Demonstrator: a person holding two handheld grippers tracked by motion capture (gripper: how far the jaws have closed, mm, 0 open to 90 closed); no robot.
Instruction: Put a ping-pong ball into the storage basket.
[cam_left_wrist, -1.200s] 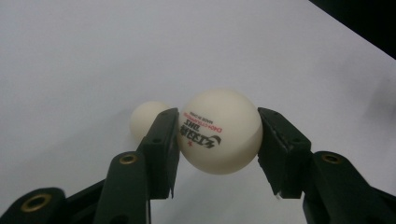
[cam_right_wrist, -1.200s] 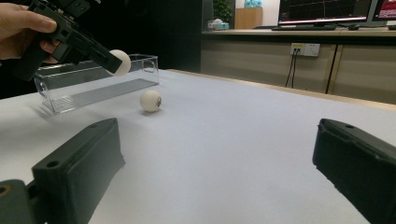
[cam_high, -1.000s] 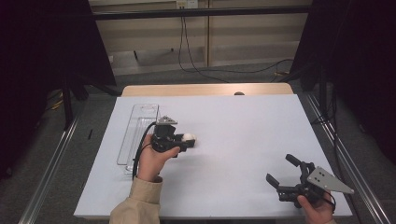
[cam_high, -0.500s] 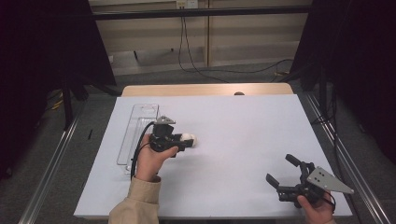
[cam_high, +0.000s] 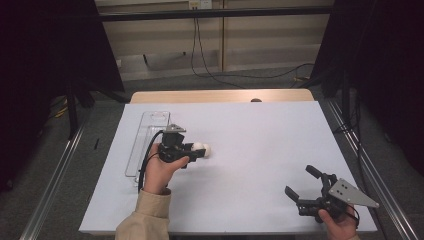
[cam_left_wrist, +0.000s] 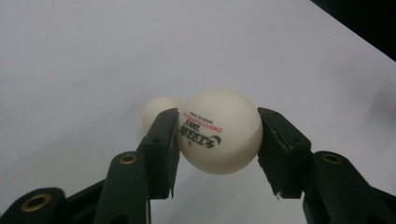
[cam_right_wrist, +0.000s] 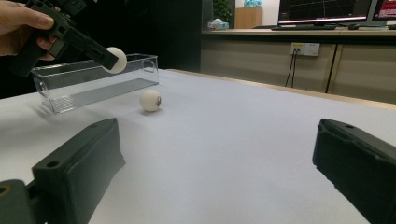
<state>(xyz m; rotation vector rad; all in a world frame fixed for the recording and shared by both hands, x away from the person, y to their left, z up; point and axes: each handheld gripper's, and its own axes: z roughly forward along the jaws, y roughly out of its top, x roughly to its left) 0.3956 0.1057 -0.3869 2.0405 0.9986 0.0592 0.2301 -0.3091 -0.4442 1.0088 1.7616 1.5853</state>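
A white ping-pong ball (cam_left_wrist: 219, 130) with red and black print sits squeezed between the jaws of my left gripper (cam_left_wrist: 217, 140), which is shut on it. In the high view that left gripper (cam_high: 196, 151) hovers a little above the white table, just right of a clear plastic box (cam_high: 136, 150). A second white ball (cam_right_wrist: 150, 100) lies on the table under and slightly beyond the held ball (cam_right_wrist: 115, 59); it peeks out behind the left jaw as the second ball (cam_left_wrist: 159, 107). My right gripper (cam_high: 300, 181) rests low near the front right corner, jaws wide open with nothing between them.
The long clear box (cam_right_wrist: 93, 79) lies lengthwise at the left of the white sheet (cam_high: 260, 140). Black curtains flank both sides, and a wall with cables lies beyond the wooden far edge (cam_high: 220, 96). Metal rails run along the floor beside the table.
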